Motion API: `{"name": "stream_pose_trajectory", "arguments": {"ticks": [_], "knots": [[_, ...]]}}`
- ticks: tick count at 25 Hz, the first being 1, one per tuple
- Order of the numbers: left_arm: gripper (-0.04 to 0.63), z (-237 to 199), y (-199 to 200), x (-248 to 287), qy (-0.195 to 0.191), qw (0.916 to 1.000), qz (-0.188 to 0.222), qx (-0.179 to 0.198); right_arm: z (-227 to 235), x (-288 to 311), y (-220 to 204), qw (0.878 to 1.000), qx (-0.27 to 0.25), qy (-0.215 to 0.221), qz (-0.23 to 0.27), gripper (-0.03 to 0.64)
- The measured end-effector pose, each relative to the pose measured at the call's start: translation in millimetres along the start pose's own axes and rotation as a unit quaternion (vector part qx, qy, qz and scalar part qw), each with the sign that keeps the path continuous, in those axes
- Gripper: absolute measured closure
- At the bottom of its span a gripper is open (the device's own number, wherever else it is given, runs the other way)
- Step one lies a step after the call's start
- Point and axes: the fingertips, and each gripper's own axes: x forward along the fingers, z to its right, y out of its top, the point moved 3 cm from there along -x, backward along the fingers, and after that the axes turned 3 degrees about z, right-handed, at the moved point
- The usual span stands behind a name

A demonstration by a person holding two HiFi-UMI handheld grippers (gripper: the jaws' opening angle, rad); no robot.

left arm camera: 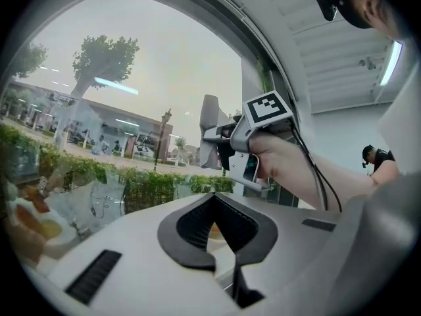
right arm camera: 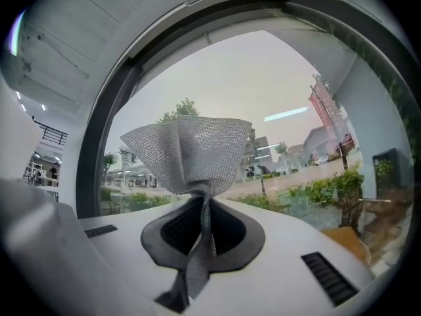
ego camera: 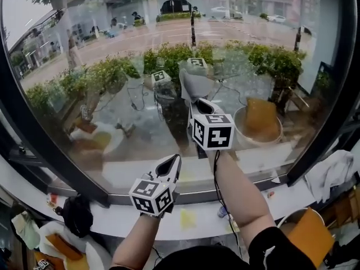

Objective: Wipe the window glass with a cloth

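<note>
Jaws on your right gripper (right arm camera: 201,245) face the glass (ego camera: 107,103) and pinch the cloth (right arm camera: 191,151), which fans out above them close to the pane. Your left gripper (ego camera: 170,165) hangs lower, jaws pressed together on nothing.

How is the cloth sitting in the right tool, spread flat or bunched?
Bunched. The right tool pinches the grey cloth at a narrow waist; it fans out in folds above the jaws, not spread flat.
</note>
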Motion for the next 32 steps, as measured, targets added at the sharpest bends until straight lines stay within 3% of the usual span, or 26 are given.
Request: {"name": "stream_pose_trajectory", "arguments": {"ticks": [21,32], "knots": [[0.597,135,-27,138,-0.118,0.9926,-0.028,0.007,226,-102,16,0.992,0.003,-0.127,0.016,0.577],[0.597,200,-44,204,-0.157,0.9867,-0.04,0.0,343,-159,16,0.982,0.006,-0.189,0.014,0.577]]}}
